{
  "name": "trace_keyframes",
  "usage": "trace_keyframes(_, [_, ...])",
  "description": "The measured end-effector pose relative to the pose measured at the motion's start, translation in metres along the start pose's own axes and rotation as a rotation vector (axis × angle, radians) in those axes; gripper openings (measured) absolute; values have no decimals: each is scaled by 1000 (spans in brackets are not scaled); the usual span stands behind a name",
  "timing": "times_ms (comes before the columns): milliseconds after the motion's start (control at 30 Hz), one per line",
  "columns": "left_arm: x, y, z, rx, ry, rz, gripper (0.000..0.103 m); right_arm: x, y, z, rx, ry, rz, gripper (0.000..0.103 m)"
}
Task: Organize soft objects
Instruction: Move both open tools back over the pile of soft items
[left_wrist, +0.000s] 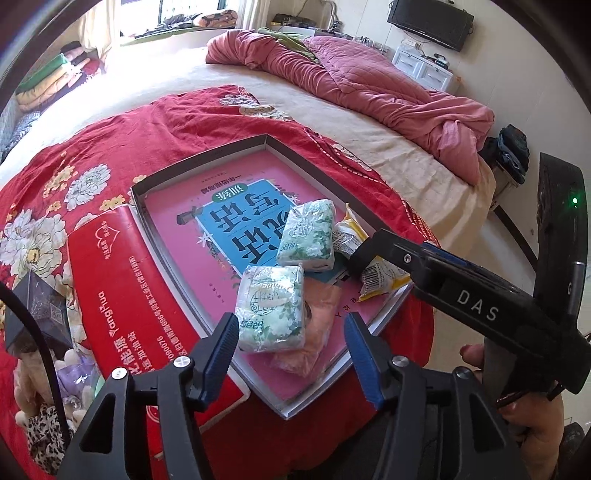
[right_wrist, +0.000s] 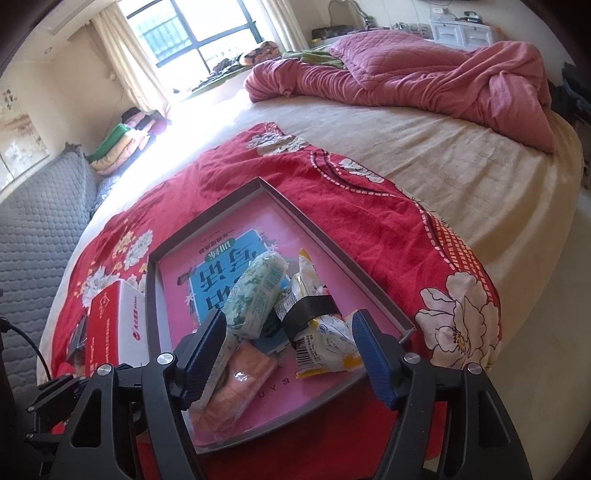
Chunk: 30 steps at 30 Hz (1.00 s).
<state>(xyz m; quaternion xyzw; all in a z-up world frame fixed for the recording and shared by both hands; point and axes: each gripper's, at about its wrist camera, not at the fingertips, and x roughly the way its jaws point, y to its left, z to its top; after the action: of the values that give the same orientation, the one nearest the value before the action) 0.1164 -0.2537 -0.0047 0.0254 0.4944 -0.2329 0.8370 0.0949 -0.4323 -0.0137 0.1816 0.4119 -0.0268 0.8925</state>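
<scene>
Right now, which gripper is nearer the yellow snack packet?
Right. The right gripper hangs open just above the yellow snack packet; the left gripper sits open over the near tissue pack.

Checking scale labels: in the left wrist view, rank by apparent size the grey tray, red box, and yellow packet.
1. Grey tray
2. Red box, though nearness to the camera enlarges it
3. Yellow packet, partly hidden by the right tongs

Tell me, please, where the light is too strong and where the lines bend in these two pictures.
Left wrist view: the bed near the window is washed out to white, and the tray edges bow outward. Right wrist view: the same glare lies on the bed below the window; dark corners frame both pictures.
</scene>
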Motion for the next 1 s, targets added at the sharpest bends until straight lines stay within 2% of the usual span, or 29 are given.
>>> trace_keyframes(200, [-26, 13, -5, -26, -59, 19, 68, -11, 14, 1, -29, -48, -10, 74])
trace_keyframes(600, [-81, 56, -25, -93, -148, 108, 75, -28, 60, -2, -143, -90, 0, 77])
trace_keyframes(1000, [-131, 104, -51, -178, -217, 201, 75, -55, 124, -13, -260, -105, 99, 77])
